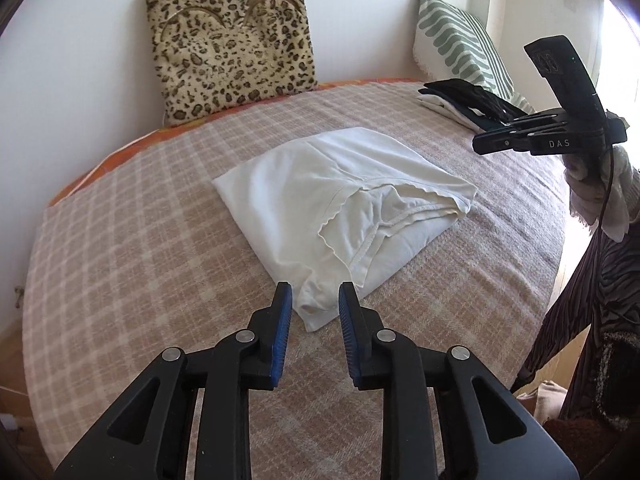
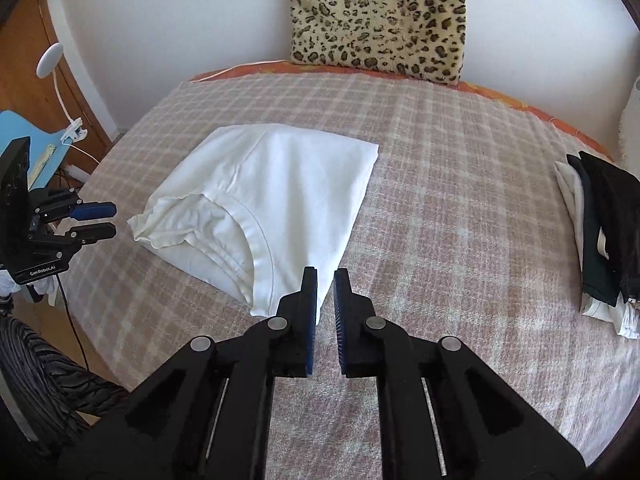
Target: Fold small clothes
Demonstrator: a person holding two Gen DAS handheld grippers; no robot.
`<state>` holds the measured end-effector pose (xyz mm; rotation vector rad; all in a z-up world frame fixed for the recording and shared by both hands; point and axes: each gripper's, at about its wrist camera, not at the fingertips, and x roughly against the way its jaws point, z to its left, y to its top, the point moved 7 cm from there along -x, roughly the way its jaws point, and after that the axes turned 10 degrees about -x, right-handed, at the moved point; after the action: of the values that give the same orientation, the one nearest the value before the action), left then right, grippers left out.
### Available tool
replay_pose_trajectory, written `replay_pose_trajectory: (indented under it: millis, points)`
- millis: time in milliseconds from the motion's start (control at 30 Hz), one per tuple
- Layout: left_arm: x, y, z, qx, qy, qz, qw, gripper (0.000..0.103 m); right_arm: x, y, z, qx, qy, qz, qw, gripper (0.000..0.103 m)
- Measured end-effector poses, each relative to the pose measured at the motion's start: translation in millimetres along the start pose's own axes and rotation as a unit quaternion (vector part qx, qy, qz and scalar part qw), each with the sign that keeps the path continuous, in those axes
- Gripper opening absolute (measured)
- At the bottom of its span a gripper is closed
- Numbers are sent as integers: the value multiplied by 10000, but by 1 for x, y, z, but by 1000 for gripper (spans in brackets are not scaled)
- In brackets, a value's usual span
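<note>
The left gripper (image 1: pixel 314 304) hangs nearest the lens over a bed, its blue-padded jaws a narrow gap apart and holding nothing; the near corner of a white garment (image 1: pixel 340 208) shows between the tips but lies flat below them, untouched. The checked bedspread (image 1: pixel 140 240) fills both views, a broad flat surface that suits folding. Against the far wall lean a leopard-print cushion (image 1: pixel 232 48) and, to the right, a green-patterned pillow (image 1: pixel 460 44), both pushed back clear of the working area.

The white garment sits mid-bed, doubled over on itself, with its scalloped hem and seams turned toward the near side and its smooth folded edge toward the far side; judging by that shape, at least 1 fold is done and the piece looks close to finished. The right gripper (image 2: pixel 326 292) hovers above the garment's other near corner, jaws almost closed and empty. Each gripper appears at the edge of the other's view, 1 on either side of the cloth, likely placed to work 2 corners together.

At the far right lies a small stack of dark and white clothes (image 2: pixel 600 236), apparently the finished pile, kept well apart from the garment.
</note>
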<state>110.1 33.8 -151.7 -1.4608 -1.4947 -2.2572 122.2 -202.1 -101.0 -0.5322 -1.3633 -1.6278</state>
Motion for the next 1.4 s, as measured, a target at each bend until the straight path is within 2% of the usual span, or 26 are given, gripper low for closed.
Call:
replay_pose_trajectory:
  millis: [100, 200, 300, 367, 467, 533, 600, 700, 800, 1000, 1067, 1200, 1333, 1400]
  points:
    - [-6, 9, 7, 184, 84, -91, 9998, 22, -12, 19, 31, 211, 362, -84, 9991, 12]
    - [-22, 17, 8, 335, -67, -59, 9994, 22, -38, 31, 64, 239, 904, 46, 9956, 12]
    - [-38, 18, 3, 320, -122, 88, 9994, 22, -68, 34, 84, 299, 1071, 159, 9937, 12]
    - [-46, 11, -1, 300, -223, 284, 9989, 22, -88, 24, 92, 297, 1300, 517, 9897, 12]
    - [-47, -7, -9, 117, -204, 538, 9983, 22, -109, -11, 94, 772, 1015, 1120, 9855, 12]
    - [-41, -17, -7, 120, -216, 613, 9978, 23, -108, -32, 89, 1076, 928, 1302, 9812, 12]
    - [-33, -24, -3, 219, -225, 607, 9977, 23, -95, -35, 81, 1048, 1086, 1326, 9796, 12]
    - [-19, -25, 5, 441, -131, 464, 9979, 23, -73, -22, 72, 822, 1385, 1140, 9803, 12]
    - [-9, -16, 13, 772, -98, 233, 9967, 23, -65, 3, 71, 690, 1491, 875, 9825, 12]
    - [-5, 9, 16, 1282, -130, -145, 9916, 23, -93, 51, 79, 427, 1400, 681, 9869, 12]
    - [-10, 21, 19, 1399, -194, -210, 9898, 24, -105, 64, 73, 304, 1194, 595, 9906, 12]
    - [-25, 55, 33, 1521, -273, -401, 9872, 24, -119, 90, 50, -293, 1193, 515, 9911, 12]
    - [-61, 90, 47, 1826, -596, -493, 9801, 24, -127, 110, 33, -664, 1198, 427, 9896, 12]
    - [-80, 102, 49, 1755, -546, -441, 9820, 24, -132, 116, 29, -652, 1115, 422, 9907, 12]
